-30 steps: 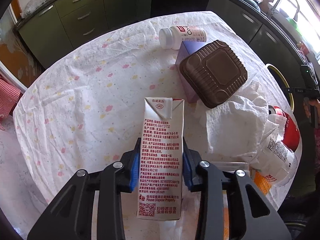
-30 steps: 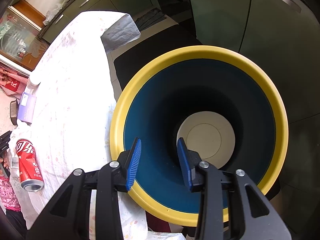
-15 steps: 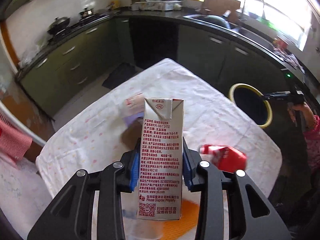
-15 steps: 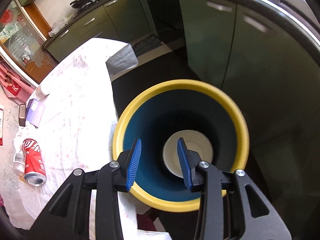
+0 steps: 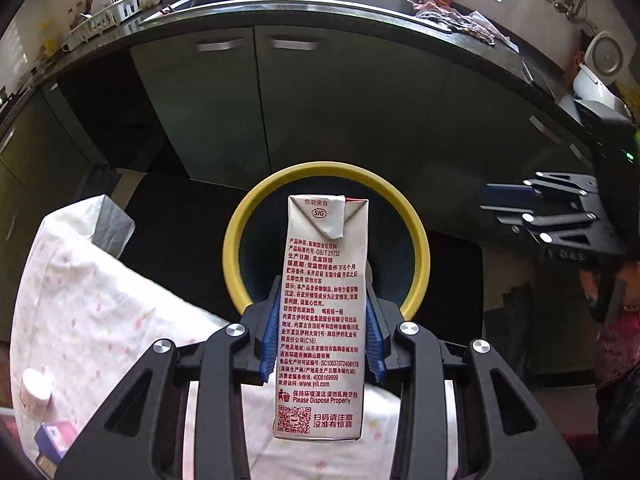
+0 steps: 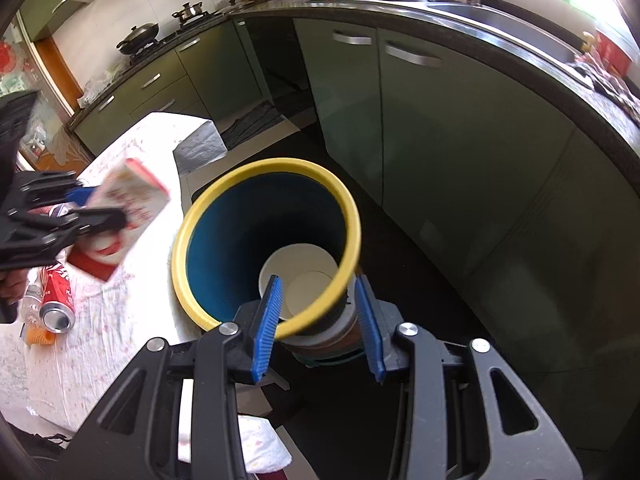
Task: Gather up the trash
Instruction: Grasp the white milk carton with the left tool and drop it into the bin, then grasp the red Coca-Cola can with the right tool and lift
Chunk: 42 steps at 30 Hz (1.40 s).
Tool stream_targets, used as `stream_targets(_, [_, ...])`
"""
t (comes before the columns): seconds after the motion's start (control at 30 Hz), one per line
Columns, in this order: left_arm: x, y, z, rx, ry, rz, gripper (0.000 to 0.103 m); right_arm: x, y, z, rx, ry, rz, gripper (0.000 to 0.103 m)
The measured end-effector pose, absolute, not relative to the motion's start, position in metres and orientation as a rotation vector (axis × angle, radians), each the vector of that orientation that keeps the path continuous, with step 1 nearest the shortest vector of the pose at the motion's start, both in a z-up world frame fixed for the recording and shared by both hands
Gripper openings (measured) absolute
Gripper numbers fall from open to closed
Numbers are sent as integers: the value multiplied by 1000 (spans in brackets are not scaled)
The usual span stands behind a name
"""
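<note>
My left gripper is shut on a white milk carton with red print and holds it upright in the air in front of the trash bin, a blue bin with a yellow rim on the floor beside the table. In the right wrist view the carton and left gripper show at the left, above the table edge. My right gripper is open and empty, above the near rim of the bin. It also shows in the left wrist view, at the right.
The table with a white spotted cloth holds a white bottle and a purple box. A red cola can lies near the table's edge. Green kitchen cabinets stand behind the bin. A white lid lies inside the bin.
My left gripper has swung the carton away from the table toward the bin. My right gripper has pulled back and up from the bin's mouth.
</note>
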<state>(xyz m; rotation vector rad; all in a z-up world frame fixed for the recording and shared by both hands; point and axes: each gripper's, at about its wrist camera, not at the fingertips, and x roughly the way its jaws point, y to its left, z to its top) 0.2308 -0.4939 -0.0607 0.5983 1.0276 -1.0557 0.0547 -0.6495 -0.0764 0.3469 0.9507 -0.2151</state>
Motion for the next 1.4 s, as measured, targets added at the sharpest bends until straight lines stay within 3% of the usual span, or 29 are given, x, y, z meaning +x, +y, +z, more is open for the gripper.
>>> stream_targets(0.1, [240,-525,-86,606,1065,-1025,36,44,-657,-80,364,947,-227,39])
stream_targets(0.23, [248,-537,-92,594,1055,-988,61,38,-662,-85,384,937,-229,43])
stream_targets(0.37, [246,-511,-58,525,1011,-1001,68,38,-661,-89,379,941,-214,43])
stream_targets(0.53, [232,-421,7,350,881,-1021,87,51,-639,-94,354,966,-164,43])
stream_targets(0.73, [211,-272,60,241,655,-839,93,80,-582,-91,272,1001,-31,43])
stream_targets(0.87, [206,-170,72,178,612,-655,94,103,-526,-78,189,998,97,45])
stream_targets(1.07, [203,-39,50,70,620,-448,96,140,-433,-55,74,1015,309,58])
stream_targets(1.2, [209,25,27,26,598,-323,98,157,-376,-44,-5,1051,423,75])
stream_targets(1.4, [251,75,-22,46,627,-113,98,175,-301,-47,-192,1138,501,89])
